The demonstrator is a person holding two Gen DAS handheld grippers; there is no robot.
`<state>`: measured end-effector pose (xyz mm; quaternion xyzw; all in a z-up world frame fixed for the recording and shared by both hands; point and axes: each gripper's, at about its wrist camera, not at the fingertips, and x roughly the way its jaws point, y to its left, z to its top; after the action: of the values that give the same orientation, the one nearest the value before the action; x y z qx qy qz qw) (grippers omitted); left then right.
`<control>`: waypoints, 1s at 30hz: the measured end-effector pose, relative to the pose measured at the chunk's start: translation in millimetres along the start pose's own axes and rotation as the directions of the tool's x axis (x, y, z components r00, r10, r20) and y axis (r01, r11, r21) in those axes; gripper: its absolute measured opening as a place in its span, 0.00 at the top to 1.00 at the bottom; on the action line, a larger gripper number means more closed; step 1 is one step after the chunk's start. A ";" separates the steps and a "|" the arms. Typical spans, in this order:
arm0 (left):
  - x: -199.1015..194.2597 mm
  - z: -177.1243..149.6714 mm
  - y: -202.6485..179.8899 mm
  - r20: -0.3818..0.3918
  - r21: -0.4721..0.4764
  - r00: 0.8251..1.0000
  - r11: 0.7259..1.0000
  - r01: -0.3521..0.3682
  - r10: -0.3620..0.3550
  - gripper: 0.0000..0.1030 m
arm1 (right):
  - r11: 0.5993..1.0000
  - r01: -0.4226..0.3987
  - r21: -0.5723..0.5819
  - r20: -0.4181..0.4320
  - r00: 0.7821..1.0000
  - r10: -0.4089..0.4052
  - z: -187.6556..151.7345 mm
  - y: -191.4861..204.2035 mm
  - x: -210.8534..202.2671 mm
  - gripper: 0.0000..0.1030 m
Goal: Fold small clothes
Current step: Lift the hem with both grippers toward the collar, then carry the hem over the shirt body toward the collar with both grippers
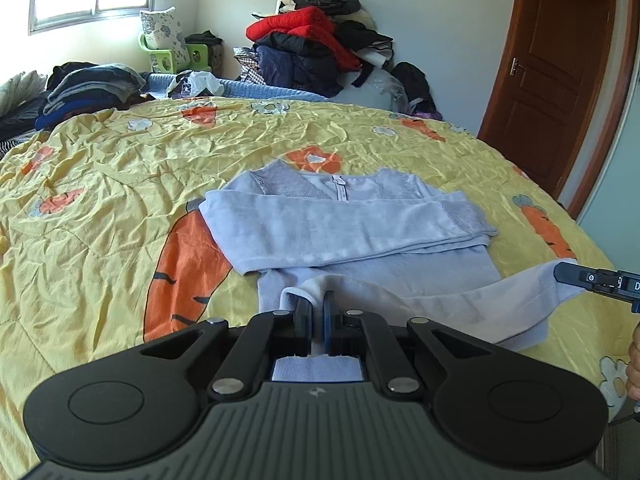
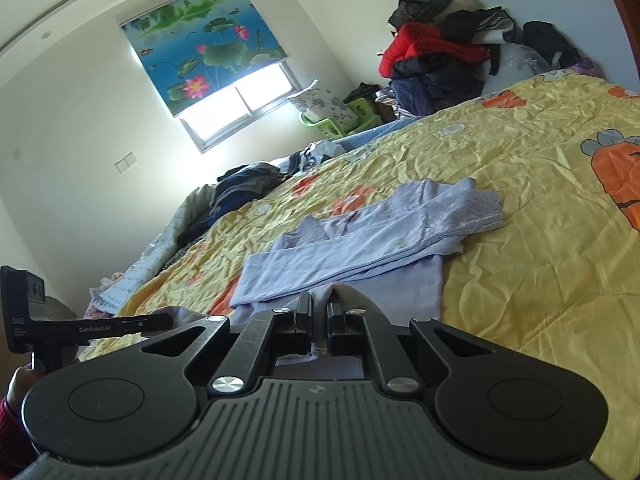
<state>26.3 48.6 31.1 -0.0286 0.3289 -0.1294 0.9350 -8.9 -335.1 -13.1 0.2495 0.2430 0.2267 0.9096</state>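
We see a pale lilac long-sleeved knit top (image 1: 360,236) lying on the yellow carrot-print bedspread (image 1: 120,184), sleeves folded across its chest; our left gripper (image 1: 318,300) and right gripper (image 2: 318,302) each pinch its near hem, jaws narrow on the fabric

White lettering reading "GenRobot.AI" runs along the black side bar of the left gripper (image 2: 319,310), seen at about nine o'clock in the right wrist view. On the dark block at that bar's outer end stands "DAS" — the smaller lines printed under it are too fine to read. In the left wrist view, at three o'clock, the right gripper (image 1: 560,270) shows a single white "D" cut off by the frame edge, beside a small round symbol. The label at the collar of the lilac top (image 1: 340,224) is too small to make out.
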 end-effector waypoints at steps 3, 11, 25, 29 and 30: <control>7.7 1.5 -1.1 -0.012 0.000 1.000 1.000 -0.007 0.007 0.95 | 1.000 0.009 0.003 -0.007 1.000 -0.009 0.8 -2.9 8.5 0.89; 17.8 3.7 -0.8 -0.027 0.008 0.999 1.000 -0.026 0.026 0.95 | 1.000 0.013 0.020 -0.008 1.000 -0.013 0.7 -6.4 17.1 0.89; 21.2 9.8 6.3 -0.003 -0.024 0.999 0.999 -0.032 0.032 0.95 | 1.000 0.018 -0.002 0.008 1.000 -0.018 10.5 -1.4 25.3 0.89; 21.7 15.9 4.2 0.017 -0.019 0.999 0.999 -0.046 0.046 0.95 | 1.000 0.022 -0.021 0.025 0.999 -0.021 16.8 2.2 28.7 0.89; 22.8 17.4 3.1 0.021 -0.016 0.998 0.998 -0.053 0.054 0.95 | 1.000 0.021 -0.021 0.029 0.999 -0.021 18.2 2.1 29.8 0.89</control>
<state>55.0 45.1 30.4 -0.0284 0.3203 -0.1015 0.9414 23.9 -323.9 -7.9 0.2406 0.2300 0.2160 0.9179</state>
